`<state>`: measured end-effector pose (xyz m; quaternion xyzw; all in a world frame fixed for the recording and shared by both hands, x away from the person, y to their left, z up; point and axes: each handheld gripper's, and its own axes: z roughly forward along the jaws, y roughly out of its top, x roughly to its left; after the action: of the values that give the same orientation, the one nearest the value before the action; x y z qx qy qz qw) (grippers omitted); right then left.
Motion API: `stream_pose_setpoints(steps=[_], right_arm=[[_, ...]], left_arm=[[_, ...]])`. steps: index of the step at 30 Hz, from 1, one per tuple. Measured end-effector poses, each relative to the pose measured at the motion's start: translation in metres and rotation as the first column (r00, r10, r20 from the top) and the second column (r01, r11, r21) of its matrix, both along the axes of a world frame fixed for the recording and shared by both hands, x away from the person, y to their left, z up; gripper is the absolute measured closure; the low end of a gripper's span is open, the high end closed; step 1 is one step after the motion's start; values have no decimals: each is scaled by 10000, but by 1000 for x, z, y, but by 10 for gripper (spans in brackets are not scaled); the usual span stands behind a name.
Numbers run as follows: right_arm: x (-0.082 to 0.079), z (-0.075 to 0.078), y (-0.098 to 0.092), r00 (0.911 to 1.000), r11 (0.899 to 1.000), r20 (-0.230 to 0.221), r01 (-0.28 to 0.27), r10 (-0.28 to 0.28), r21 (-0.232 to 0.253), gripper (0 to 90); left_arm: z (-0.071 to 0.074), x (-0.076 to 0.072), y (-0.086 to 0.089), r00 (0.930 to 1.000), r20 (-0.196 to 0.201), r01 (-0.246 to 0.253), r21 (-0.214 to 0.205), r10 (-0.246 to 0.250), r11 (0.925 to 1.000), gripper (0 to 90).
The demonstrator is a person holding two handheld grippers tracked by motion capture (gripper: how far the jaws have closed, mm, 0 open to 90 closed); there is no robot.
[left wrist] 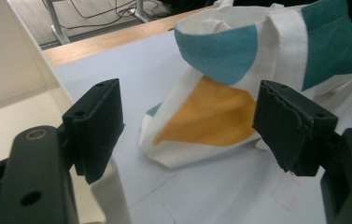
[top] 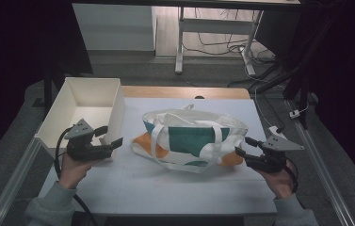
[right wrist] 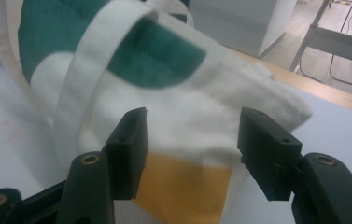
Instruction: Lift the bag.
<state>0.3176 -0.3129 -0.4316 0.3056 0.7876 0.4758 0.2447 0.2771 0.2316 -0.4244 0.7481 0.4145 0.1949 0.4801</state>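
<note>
Tote bag (top: 191, 139) slumped mid-tabletop (top: 165, 188), white box (top: 88, 110) at left; left gripper (top: 111, 137) and right gripper (top: 243, 147) flanking, jaws spread, gripping nothing.

No legible text, label, brand, number or sign on anything in the three views. The tote bag (top: 191, 139) carries only plain colour patches of teal, orange and white, without lettering. Faint reddish marks on the surface (left wrist: 285, 193) near the bag are too pale to read as characters.
</note>
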Motion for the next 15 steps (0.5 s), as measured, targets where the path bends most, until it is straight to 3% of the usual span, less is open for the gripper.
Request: stream_pose_setpoints(steps=[4,9,15], right_arm=[[-6,-11,-4,9999,9998,-124,22,-24,-209,428],[-10,-25,-3,9996,9990,-285,55,-67,-439,428],[-8,-37,-1,9986,9977,-530,-2,-34,-681,427]], left_arm=[[-6,-10,4,9999,-100,-39,165,41,9999,245],[-21,-17,2,9986,-534,101,741,-61,9972,245],[-42,-16,5,9939,-1106,39,525,19,9986,245]])
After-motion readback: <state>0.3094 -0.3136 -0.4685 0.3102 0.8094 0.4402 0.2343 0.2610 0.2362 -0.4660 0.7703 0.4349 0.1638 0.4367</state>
